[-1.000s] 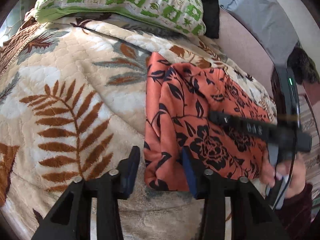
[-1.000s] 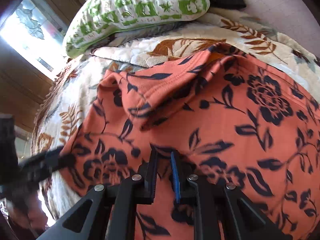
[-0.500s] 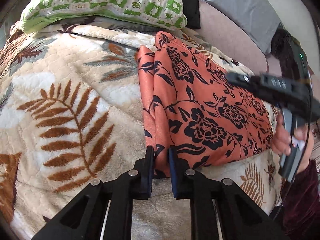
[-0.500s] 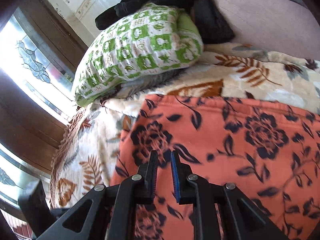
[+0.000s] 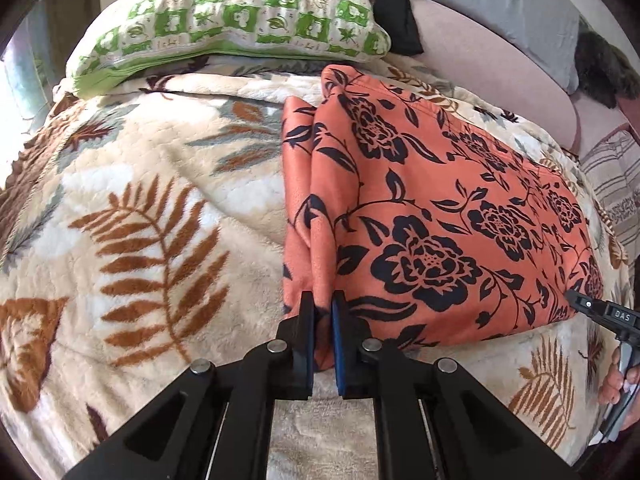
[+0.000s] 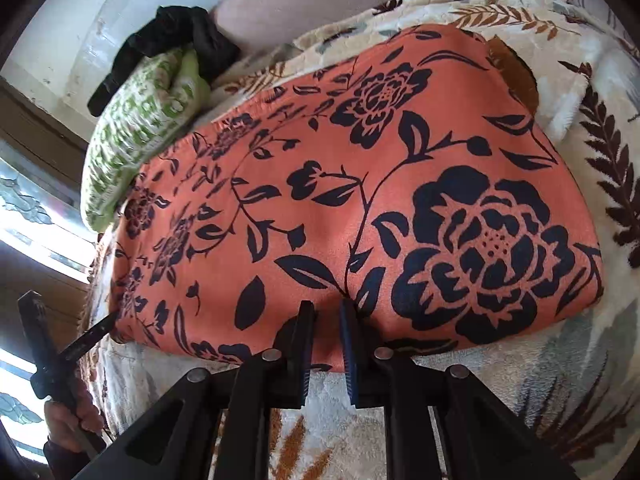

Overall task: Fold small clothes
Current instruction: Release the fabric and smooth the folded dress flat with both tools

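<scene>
Left wrist view: orange floral garment point(image 5: 432, 216), lying doubled on the leaf-print blanket point(image 5: 132, 216) below the green pillow point(image 5: 232, 20), is being pinched at its near left corner by the left gripper point(image 5: 323, 336), jaws just closed. Right gripper point(image 6: 325, 344) is being kept clamped on the near right edge. One fold is judged done; further folds remaining.

Matt orange floral cloth garment point(image 5: 440, 216) at centre right lies on a plush, fuzzy leaf-print blanket point(image 5: 152, 208); printed cotton-look pillow point(image 5: 236, 20) at top; matt black plastic gripper fingers point(image 5: 301, 344).
</scene>
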A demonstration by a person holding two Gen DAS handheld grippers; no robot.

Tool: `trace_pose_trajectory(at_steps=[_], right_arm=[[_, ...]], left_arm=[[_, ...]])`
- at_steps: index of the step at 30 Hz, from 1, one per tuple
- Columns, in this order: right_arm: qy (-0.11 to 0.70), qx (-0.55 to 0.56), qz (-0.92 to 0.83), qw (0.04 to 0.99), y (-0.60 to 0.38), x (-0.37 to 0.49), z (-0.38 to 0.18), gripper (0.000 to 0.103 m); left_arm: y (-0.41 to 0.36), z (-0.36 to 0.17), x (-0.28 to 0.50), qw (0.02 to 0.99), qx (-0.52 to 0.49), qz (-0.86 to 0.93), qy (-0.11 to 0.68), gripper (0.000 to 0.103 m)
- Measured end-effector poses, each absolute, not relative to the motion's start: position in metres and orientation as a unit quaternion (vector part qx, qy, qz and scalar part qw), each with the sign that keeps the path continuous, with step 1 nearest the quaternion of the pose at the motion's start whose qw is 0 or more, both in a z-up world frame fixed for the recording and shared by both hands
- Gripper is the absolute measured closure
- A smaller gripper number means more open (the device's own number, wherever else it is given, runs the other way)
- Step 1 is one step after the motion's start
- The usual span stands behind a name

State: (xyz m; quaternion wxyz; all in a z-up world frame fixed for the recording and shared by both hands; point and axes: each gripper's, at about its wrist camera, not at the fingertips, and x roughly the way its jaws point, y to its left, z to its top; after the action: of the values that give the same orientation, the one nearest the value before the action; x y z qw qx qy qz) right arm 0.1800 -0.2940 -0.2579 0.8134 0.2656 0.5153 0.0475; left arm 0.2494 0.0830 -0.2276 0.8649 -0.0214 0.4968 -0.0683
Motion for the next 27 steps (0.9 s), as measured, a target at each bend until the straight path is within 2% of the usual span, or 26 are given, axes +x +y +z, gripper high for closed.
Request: trace_pose_trajectory(at_steps=[2, 4, 5, 6, 8, 11, 17, 19, 22, 27], right_arm=[[0.516, 0.259, 0.044, 0.815, -0.295, 0.181, -0.248, 0.087], [0.481, 0.25, 0.034, 0.839, -0.296, 0.179, -0.232, 0.087], [0.461, 0.249, 0.03, 0.851, -0.298, 0.179, -0.224, 0.087], [0.443, 0.254, 0.027, 0.86, -0.3, 0.177, -0.217, 0.087], [0.409, 0.272, 0.021, 0.871, -0.308, 0.179, -0.206, 0.087], [0.383, 0.25, -0.024, 0.889, -0.316, 0.181, -0.203, 0.087], [0.452, 0.281, -0.051, 0.845, -0.335, 0.202, -0.259, 0.087], [0.446, 0.272, -0.05, 0.851, -0.334, 0.203, -0.256, 0.087], [0.44, 0.261, -0.05, 0.858, -0.33, 0.202, -0.248, 0.087], [0.374, 0.247, -0.005, 0.894, -0.313, 0.194, -0.216, 0.087]], left_arm=[[0.077, -0.218, 0.235, 0.881, 0.0, -0.031, 0.473, 0.094], [0.066, -0.208, 0.224, 0.892, 0.011, -0.014, 0.452, 0.087], [0.058, -0.203, 0.222, 0.899, 0.018, -0.012, 0.438, 0.076], [0.049, -0.198, 0.219, 0.905, 0.029, -0.007, 0.424, 0.055], [0.029, -0.189, 0.215, 0.919, 0.055, 0.011, 0.39, 0.025], [0.003, -0.184, 0.217, 0.929, 0.077, 0.001, 0.363, 0.023], [-0.036, -0.23, 0.249, 0.894, 0.088, -0.029, 0.438, 0.023], [-0.041, -0.248, 0.257, 0.881, 0.096, -0.025, 0.463, 0.023], [-0.038, -0.249, 0.258, 0.885, 0.088, -0.031, 0.457, 0.022], [-0.036, -0.25, 0.26, 0.886, 0.086, -0.036, 0.454, 0.021]])
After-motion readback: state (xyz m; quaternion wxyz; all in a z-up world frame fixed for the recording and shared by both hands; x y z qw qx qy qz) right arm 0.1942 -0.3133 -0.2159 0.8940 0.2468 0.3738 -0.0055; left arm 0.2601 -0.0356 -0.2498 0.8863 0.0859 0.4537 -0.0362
